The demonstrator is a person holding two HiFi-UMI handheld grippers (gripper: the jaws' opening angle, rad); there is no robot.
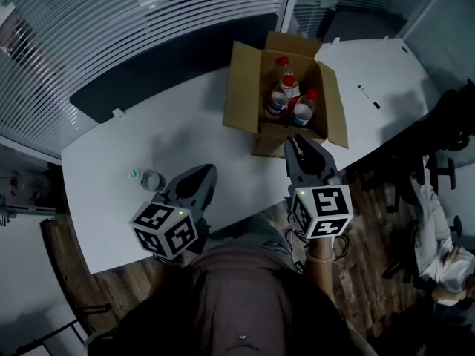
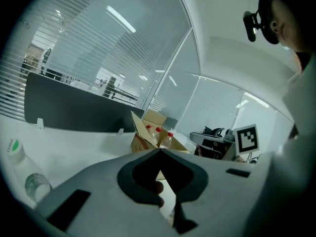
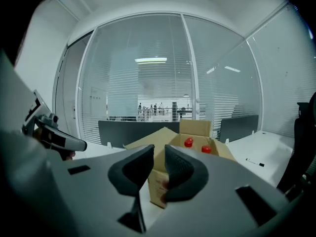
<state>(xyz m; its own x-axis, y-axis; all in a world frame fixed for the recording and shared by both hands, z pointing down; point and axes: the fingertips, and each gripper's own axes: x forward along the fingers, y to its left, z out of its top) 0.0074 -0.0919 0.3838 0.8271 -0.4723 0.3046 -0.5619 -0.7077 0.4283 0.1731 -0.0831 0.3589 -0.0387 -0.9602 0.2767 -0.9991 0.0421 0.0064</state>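
- Cardboard box (image 1: 243, 87) stands with its flaps open on the white table (image 1: 185, 124), toward the far right part. Several red-capped bottles (image 1: 288, 87) stand upright inside it, packed close together.
- Right hand-held gripper (image 1: 299, 144) points at the box's near wall from just in front of it. Its jaws stand a narrow slit apart with nothing between them, and the box front shows through the slit in the right gripper view.
- Left hand-held gripper (image 1: 205, 171) hovers over the table's near edge, its jaw tips pressed together on nothing. A clear bottle (image 1: 152, 180) with a green cap lies on its side just to the left of it, well apart from the box.
- A pen (image 1: 369, 96) lies on the table to the right of the box, away from the 2 hand-held grippers.
- Handling, as a judgement: the slit looks too narrow for a bottle neck, so the right jaws would need spreading wider before they near the caps. Coming in over the open top looks cleaner than pushing past the near flap, which hangs outward.
- The bottles crowd each other, so a grip just below 1 cap on the nearest bottle seems least likely to knock its neighbours.
- The box looks light and may slide if nudged.
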